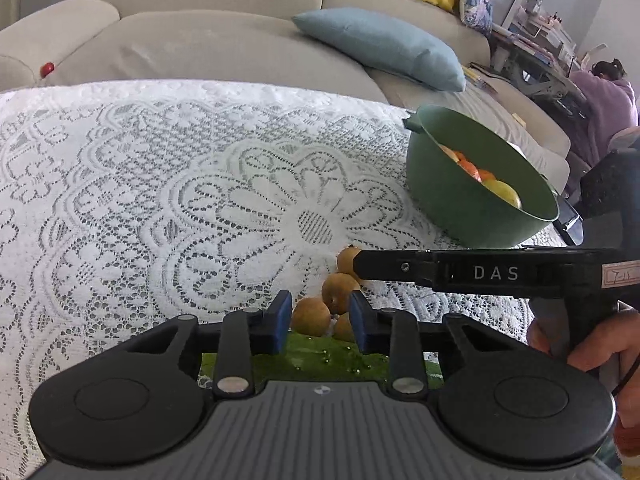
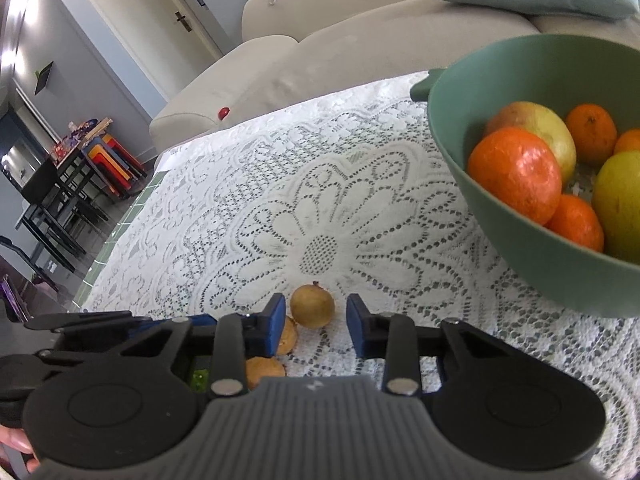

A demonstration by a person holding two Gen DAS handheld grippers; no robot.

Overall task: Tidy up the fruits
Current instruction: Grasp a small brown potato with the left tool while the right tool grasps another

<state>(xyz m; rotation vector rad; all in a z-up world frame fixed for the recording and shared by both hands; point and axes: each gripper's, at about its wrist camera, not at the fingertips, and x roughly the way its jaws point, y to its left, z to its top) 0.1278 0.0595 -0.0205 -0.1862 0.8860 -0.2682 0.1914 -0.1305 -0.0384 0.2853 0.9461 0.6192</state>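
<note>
Several small brown round fruits [image 1: 340, 292] lie on the white lace tablecloth [image 1: 160, 200], some over a green patch [image 1: 328, 354]. My left gripper [image 1: 320, 320] is open, its blue pads on either side of the cluster. My right gripper [image 2: 315, 320] is open around one brown fruit [image 2: 312, 306]; two more [image 2: 288, 340] lie under its left finger. In the left wrist view the right gripper's finger [image 1: 400, 268] reaches in from the right over the fruits. A green bowl [image 2: 520, 240] holds oranges [image 2: 516, 174] and yellow-green fruits [image 2: 620, 204]; it also shows in the left wrist view [image 1: 460, 200].
A beige sofa [image 1: 200, 32] with a blue cushion [image 1: 380, 48] stands behind the table. A small red ball [image 1: 47, 69] lies on the sofa. A person in purple [image 1: 608, 108] sits at the far right. Chairs and a dark table [image 2: 60, 184] stand at the left.
</note>
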